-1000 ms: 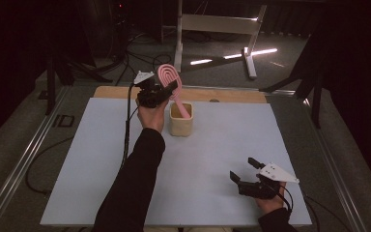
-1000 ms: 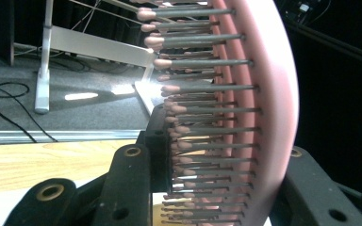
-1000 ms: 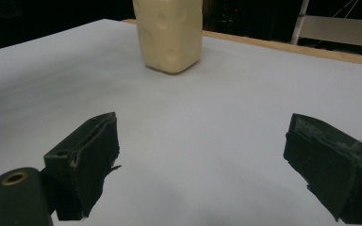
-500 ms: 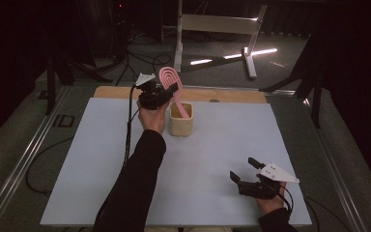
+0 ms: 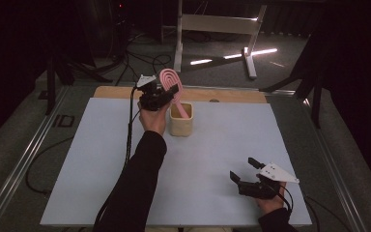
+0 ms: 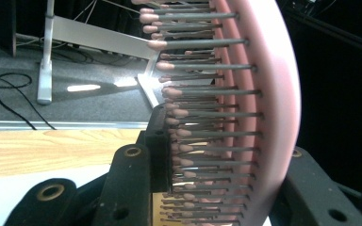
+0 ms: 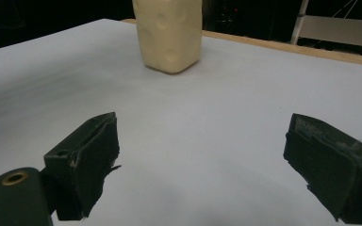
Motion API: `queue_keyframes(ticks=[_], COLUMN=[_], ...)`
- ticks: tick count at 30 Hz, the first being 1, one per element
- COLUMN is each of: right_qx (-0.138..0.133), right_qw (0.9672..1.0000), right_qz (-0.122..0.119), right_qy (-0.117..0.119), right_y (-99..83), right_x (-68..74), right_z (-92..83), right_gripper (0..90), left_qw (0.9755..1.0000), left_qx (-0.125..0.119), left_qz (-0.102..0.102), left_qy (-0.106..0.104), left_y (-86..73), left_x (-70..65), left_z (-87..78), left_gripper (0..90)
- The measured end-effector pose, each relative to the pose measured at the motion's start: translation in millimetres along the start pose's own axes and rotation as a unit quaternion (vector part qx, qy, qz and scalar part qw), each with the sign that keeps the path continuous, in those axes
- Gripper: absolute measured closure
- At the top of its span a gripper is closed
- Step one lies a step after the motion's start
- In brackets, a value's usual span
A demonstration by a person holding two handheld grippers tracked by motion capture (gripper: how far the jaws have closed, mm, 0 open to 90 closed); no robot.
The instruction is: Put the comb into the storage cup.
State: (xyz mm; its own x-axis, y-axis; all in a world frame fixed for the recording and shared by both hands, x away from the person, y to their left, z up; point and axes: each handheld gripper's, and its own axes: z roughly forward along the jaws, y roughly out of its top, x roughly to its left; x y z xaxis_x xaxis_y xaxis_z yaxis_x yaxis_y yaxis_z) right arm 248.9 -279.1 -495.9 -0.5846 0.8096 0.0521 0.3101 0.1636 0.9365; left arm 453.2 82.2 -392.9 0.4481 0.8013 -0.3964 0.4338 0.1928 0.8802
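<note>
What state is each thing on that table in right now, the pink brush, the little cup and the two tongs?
Pink hairbrush: gripped across its bristled head, tilted, handle end down inside the cup.
Cream cup: upright on the white table, holding the brush's handle.
Left tongs: shut on the hairbrush, held above the cup.
Right tongs: open, nothing between them, low over the table near its front edge.
</note>
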Motion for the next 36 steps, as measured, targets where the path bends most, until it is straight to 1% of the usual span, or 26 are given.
queue_keyframes(ticks=[4,8,11,17,24,36], right_qx=[0.000,0.001,0.003,0.002,0.003,0.002], right_qw=[1.0000,1.0000,1.0000,1.0000,1.0000,1.0000], right_qz=[0.000,-0.001,-0.001,0.000,0.000,0.000], right_qy=[0.000,0.002,0.001,0.002,0.001,0.003], right_y=[0.0,0.1,-0.1,-0.2,-0.2,-0.4], right_x=[0.2,0.8,0.9,0.8,1.1,0.7], right_z=[0.0,0.4,0.6,0.8,1.0,1.2], right_gripper=[10.8,10.8,10.8,10.8,10.8,10.8], left_qw=[1.0000,0.9999,0.9998,0.9999,0.9998,0.9998], left_qx=[0.000,-0.002,-0.003,0.001,0.002,0.005], left_qz=[-0.001,-0.013,-0.017,-0.016,-0.020,-0.020], left_qy=[0.000,-0.001,0.000,0.001,0.001,0.002], left_y=[-1.5,-4.1,-5.9,-7.9,-8.7,-11.1], left_x=[0.5,4.1,6.3,5.6,6.3,6.4], left_z=[-0.3,-0.8,-0.8,0.6,0.4,2.2], left_gripper=[64.9,64.9,64.9,64.9,64.9,64.8])
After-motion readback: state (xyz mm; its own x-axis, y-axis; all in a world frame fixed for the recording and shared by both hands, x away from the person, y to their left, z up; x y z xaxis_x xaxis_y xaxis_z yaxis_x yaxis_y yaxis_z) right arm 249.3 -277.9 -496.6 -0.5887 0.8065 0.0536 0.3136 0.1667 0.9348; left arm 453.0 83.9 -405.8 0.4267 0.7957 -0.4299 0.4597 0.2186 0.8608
